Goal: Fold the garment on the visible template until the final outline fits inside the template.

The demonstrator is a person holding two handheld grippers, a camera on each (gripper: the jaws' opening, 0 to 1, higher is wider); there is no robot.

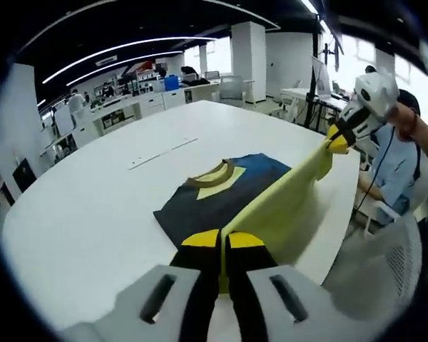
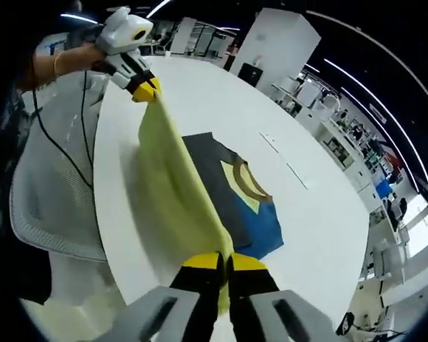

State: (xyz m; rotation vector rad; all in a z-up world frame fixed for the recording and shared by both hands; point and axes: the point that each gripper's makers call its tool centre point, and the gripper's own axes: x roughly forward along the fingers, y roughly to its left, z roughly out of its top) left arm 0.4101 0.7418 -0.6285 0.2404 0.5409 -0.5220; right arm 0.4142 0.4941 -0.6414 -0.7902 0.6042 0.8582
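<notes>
Now both tongs, left tongs [image 1: 223, 241] and right tongs [image 2: 222, 262], clamp the yellow-backed navy shirt's [image 1: 200, 206] lifted edge; they should carry it taut and level across the white surface [image 1: 93, 206].

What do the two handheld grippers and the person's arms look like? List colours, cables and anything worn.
Left gripper: pale grey moulded body with slotted openings, black jaws with yellow tips. Right gripper: the same build. In the left gripper view the right gripper has a rounded white housing, and a thin black cable hangs below it. The person wears a light blue shirt and a thin wristband.
</notes>
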